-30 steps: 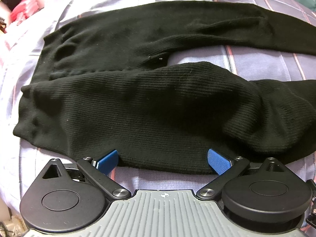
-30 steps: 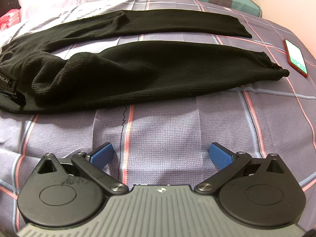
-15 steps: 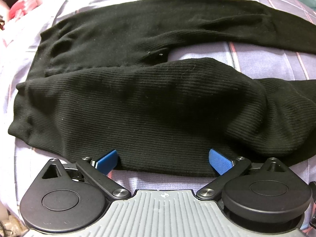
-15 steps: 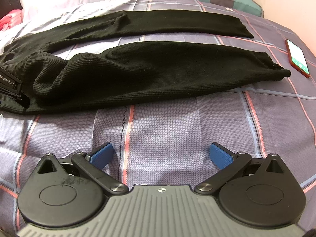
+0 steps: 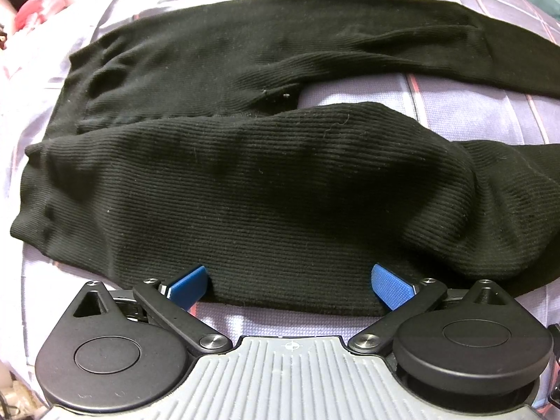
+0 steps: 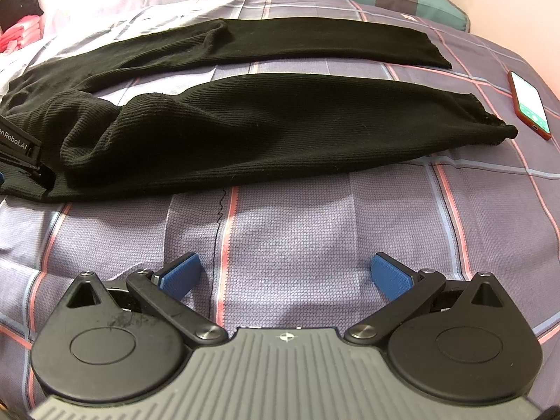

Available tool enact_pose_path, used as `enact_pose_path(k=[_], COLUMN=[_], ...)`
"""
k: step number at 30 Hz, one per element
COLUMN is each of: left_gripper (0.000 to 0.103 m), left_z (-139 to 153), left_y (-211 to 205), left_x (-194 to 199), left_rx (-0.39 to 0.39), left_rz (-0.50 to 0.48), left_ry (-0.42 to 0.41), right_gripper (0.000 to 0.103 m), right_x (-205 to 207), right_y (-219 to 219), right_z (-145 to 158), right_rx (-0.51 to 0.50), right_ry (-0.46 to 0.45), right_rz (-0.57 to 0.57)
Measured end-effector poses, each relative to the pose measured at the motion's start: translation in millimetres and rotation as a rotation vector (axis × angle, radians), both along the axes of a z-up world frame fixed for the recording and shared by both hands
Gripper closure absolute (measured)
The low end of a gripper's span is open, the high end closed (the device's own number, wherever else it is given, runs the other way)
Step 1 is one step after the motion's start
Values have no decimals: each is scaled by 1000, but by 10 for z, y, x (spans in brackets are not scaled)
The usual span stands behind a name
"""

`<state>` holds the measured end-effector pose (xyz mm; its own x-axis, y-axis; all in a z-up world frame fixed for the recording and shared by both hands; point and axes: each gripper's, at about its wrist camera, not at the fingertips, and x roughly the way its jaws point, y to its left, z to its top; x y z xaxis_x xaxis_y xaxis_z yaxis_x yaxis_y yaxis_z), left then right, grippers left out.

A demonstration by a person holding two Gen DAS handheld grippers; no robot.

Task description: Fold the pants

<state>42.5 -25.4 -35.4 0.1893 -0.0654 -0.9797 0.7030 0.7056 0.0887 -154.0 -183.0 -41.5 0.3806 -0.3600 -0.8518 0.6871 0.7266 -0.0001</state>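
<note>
Black ribbed pants lie spread on the plaid bedsheet, legs apart, phone near the hem; the knit looks soft, light and limp, likely to sag and bunch. Left gripper, fingers spread, straddles the near hip edge, a sensible hold; right gripper, also spread wide, hovers over bare sheet, well short of the near leg.

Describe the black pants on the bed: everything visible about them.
The pants are black, of a ribbed knit, and lie unfolded on a checked bedspread. The two legs run side by side with a strip of bedspread showing between them. The far leg lies fairly flat; the near one is rumpled and puffed up toward the waist. The waist end is at the left in the left wrist view. The left gripper is open, its blue fingers at the near hem of the waist part. The right gripper is open and clear of the cloth.
</note>
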Motion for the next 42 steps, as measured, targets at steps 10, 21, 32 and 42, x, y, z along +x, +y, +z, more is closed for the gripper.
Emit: enact_pose_path(k=[10,21,32,42], left_gripper=[0,0,0,0], left_z=[-1,-16,-34,-11], left_y=[0,-3,44,251], left_x=[7,15,74,128], left_rx=[-3,-5,-36,-74], left_rz=[0,-3,-1,34], left_ry=[3,5,21,31], right_gripper=[0,22,47,94], right_x=[-3,-469,-475,-1178], right_y=[-88,-898,-1806,-1726], right_z=[36,238,94,-18], right_rx=[49,170,226,313], right_ry=[4,-235,-404,-455], right_rz=[34,-272,-601,-819])
